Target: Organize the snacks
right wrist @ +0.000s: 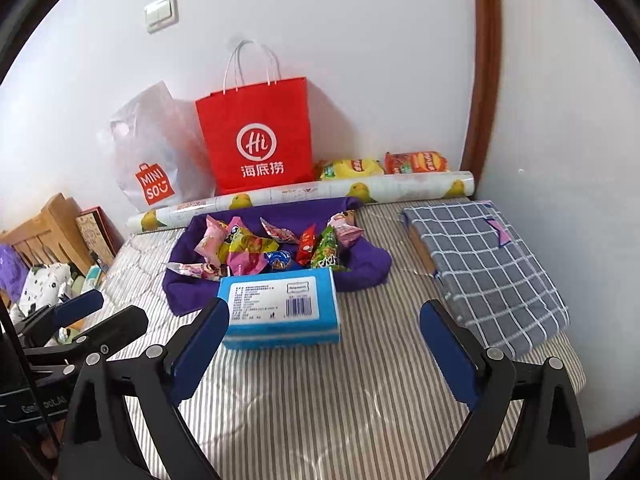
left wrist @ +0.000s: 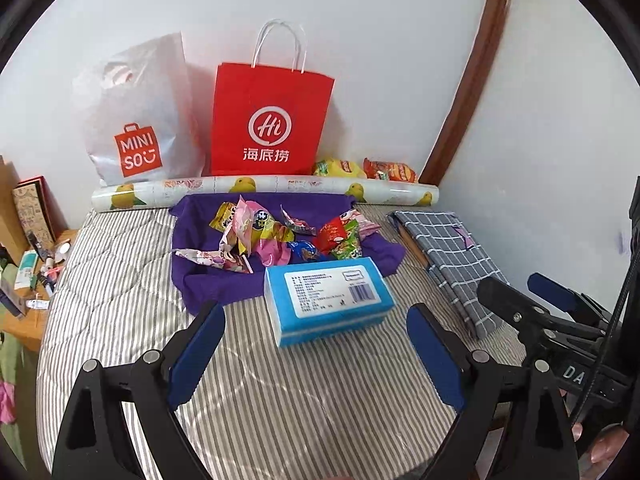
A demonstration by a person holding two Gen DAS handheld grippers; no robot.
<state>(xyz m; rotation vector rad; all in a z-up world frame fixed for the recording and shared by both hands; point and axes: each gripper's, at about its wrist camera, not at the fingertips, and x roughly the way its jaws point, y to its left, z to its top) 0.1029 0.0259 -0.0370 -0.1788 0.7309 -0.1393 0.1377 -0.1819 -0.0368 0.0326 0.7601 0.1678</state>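
Both grippers hang over the striped bedcover (left wrist: 120, 320), and neither has anything in it. The left gripper (left wrist: 316, 344) has its blue pads spread wide, nothing between them. The right gripper (right wrist: 324, 344) is just as wide, its jaws empty too.

Dead ahead at twelve o'clock from both lies the blue tissue pack (left wrist: 328, 300), flat on the stripes with its white label up, close to the fingertips but not touched. From the right wrist view, the left-side pad overlaps the pack's near corner in the picture; whether it touches I cannot tell.

Just past the pack, still at twelve, sits the pile of snacks (left wrist: 280, 236), bright little packets heaped on a purple cloth (left wrist: 208, 280) whose edges are bunched up around them. Beyond that a printed roll (left wrist: 264, 192) lies crosswise near the wall, and behind it stand a red paper bag (left wrist: 272, 120) and, at eleven o'clock, a white plastic bag (left wrist: 136, 120). Two more chip packets (right wrist: 384, 164) lie at one o'clock against the wall. At two o'clock, a grey checked cloth (right wrist: 488, 264) covers something flat.
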